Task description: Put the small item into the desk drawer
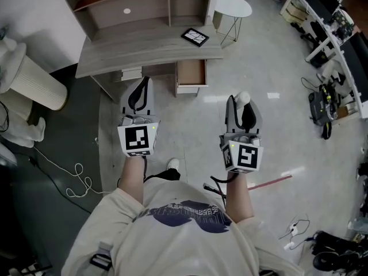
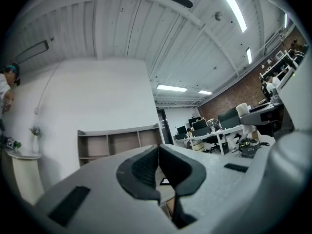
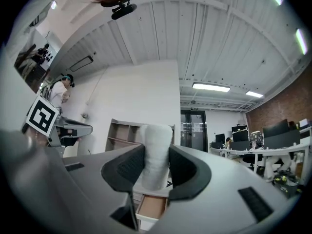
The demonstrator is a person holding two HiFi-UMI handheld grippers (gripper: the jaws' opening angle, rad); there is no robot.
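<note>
Head view: the open drawer under the desk lies ahead, between both tongs

Left gripper view: left tongs clenched, empty

Right gripper view: right tongs clamp the small white item upright, drawer straight ahead and lower

The long grey desk looks like matt wood-grain laminate; its open drawer shows bare brown wood inside. The small white cylindrical item looks rough, foam-like. The pale floor is glossy.
</note>
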